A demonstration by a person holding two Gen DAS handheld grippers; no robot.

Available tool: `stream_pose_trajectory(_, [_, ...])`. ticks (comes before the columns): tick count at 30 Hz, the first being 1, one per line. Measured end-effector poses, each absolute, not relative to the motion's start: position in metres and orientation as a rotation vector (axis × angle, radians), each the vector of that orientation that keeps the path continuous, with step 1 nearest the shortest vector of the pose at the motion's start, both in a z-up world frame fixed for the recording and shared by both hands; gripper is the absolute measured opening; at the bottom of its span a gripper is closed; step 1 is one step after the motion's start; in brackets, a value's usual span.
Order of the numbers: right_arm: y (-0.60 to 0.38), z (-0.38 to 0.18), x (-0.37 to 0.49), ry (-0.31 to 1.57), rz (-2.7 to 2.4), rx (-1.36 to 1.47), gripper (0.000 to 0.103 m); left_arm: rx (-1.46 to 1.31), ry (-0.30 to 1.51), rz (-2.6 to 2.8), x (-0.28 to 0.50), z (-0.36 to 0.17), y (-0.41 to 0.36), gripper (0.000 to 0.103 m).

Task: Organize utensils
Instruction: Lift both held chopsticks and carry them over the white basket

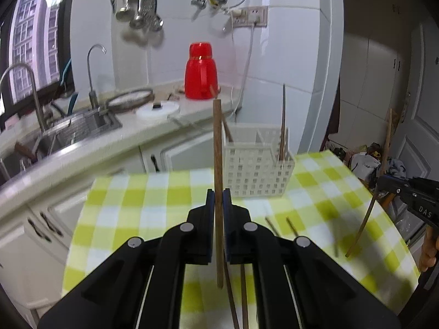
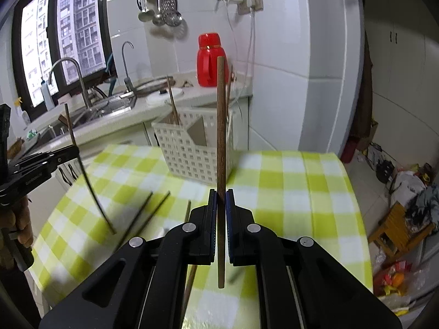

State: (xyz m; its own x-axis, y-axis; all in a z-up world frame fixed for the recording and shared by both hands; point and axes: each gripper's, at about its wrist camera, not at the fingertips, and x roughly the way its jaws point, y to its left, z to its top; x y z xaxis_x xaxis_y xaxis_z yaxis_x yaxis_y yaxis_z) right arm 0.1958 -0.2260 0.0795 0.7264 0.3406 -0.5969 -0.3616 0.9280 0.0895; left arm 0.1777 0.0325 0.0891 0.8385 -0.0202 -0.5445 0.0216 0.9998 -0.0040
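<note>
My left gripper (image 1: 219, 196) is shut on a brown wooden chopstick (image 1: 218, 148) held upright above the table. My right gripper (image 2: 221, 196) is shut on another upright wooden chopstick (image 2: 221, 126). A white perforated utensil basket (image 1: 258, 164) stands at the table's far edge, just beyond both grippers; it also shows in the right wrist view (image 2: 189, 148). It holds a few chopsticks (image 1: 282, 126). Several loose chopsticks (image 2: 148, 213) lie on the tablecloth in front of the basket. The right gripper appears at the right edge of the left wrist view (image 1: 384, 185), the left gripper at the left edge of the right wrist view (image 2: 74, 152).
The table has a green-and-white checked cloth (image 1: 153, 197). Behind it runs a kitchen counter (image 1: 90, 148) with a sink (image 1: 82, 126), taps, a red thermos jug (image 1: 201, 72) and hanging utensils (image 1: 140, 2). Clutter and a small wooden stool (image 2: 397, 227) stand on the floor at the right.
</note>
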Motion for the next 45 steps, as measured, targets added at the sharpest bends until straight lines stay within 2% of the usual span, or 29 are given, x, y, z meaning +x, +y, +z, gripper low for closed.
stream_pose_trajectory(11, [-0.202, 0.156, 0.267, 0.556, 0.416, -0.025, 0.007, 0.044, 0.467, -0.077, 0.245, 0.178, 0.016, 0.006])
stream_pose_trajectory(21, [-0.179, 0.178, 0.330, 0.524, 0.380, 0.009, 0.007, 0.022, 0.428, -0.140, 0.304, 0.218, 0.005, 0.006])
stream_pose_trajectory(30, [-0.158, 0.158, 0.367, 0.558, 0.366, 0.000, 0.007, -0.013, 0.414, -0.148, 0.338, 0.209, 0.002, 0.006])
stream_pose_trajectory(45, [-0.138, 0.123, 0.388, 0.600, 0.375, 0.016, 0.007, -0.040, 0.495, -0.115, 0.368, 0.149, 0.016, 0.006])
